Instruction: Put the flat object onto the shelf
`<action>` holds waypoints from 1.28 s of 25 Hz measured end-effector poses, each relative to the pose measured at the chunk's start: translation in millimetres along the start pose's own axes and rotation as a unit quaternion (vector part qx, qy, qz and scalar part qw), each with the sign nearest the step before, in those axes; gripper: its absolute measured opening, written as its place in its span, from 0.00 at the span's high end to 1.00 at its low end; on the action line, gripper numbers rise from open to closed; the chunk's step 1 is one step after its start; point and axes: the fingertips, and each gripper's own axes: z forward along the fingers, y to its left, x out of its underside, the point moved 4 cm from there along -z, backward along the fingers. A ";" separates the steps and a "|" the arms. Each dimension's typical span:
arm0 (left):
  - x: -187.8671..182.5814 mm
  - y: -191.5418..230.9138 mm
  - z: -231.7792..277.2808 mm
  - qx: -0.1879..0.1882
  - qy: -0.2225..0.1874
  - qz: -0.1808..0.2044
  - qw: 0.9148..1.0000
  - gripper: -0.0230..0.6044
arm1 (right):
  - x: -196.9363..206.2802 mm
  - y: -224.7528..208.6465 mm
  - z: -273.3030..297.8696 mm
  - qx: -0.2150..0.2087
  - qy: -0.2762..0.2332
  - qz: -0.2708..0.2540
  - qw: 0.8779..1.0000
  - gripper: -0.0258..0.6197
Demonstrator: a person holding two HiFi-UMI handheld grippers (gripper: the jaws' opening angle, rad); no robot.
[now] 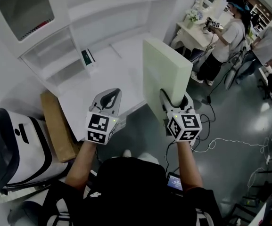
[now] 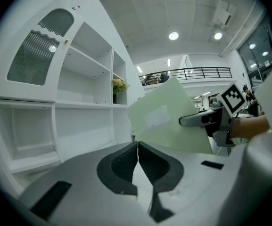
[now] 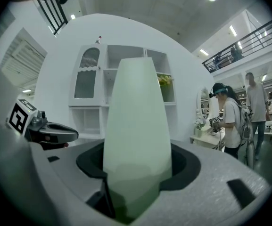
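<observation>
Jaws of the right gripper point(image 1: 176, 105) are clamped on the lower edge of the pale green flat board point(image 1: 166, 74), which stands upright on its edge in the air, its broad face turned toward the left gripper point(image 1: 108, 100). That one is closed on nothing, its jaws pressed together, and it hovers just beside the board without touching it. Beyond both stands the white shelf unit point(image 1: 103, 13), with its open bays and a broad lower ledge point(image 1: 117, 65) that carries a small dark-and-green item point(image 1: 87, 56). The step in hand looks like the carry, with the board not yet set down. Next, it probably needs tipping flat and sliding onto a shelf, clear of the uprights.
</observation>
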 end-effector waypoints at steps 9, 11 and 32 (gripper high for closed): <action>-5.1 38.8 13.7 -0.029 -0.002 -0.006 1.000 0.95 | -19.5 3.8 57.0 -0.027 -0.002 -0.023 0.999 0.54; -4.8 48.4 17.2 -0.038 -0.002 -0.008 0.999 0.95 | -23.3 3.1 70.2 -0.033 -0.004 -0.027 0.999 0.54; -17.6 100.4 79.5 -0.130 0.008 -0.026 0.991 0.95 | -90.7 -23.1 185.7 -0.117 -0.045 -0.102 0.987 0.54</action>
